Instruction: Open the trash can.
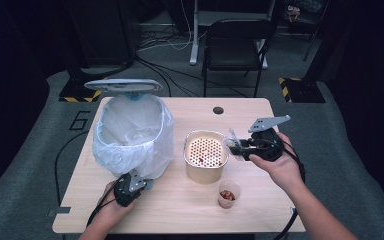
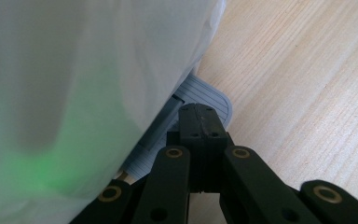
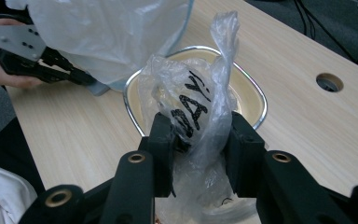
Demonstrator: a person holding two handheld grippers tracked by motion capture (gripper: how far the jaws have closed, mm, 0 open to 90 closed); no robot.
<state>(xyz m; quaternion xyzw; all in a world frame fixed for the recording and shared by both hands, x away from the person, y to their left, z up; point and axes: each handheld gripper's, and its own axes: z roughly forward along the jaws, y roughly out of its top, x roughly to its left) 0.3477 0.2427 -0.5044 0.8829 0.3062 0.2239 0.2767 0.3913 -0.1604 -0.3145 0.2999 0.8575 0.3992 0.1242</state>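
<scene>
Left gripper (image 2: 200, 122): clenched, pressed on bin pedal (image 2: 205, 95).
Right gripper (image 3: 200, 140): bag (image 3: 196, 102) grasped above basket (image 3: 254, 100).

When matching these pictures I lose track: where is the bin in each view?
High view: the bin stands left of centre, lid up.
Left gripper view: its white liner covers the left half.
Right gripper view: top left, behind the bag.
Shared landmark: the left gripper at the bin's pedal.
</scene>
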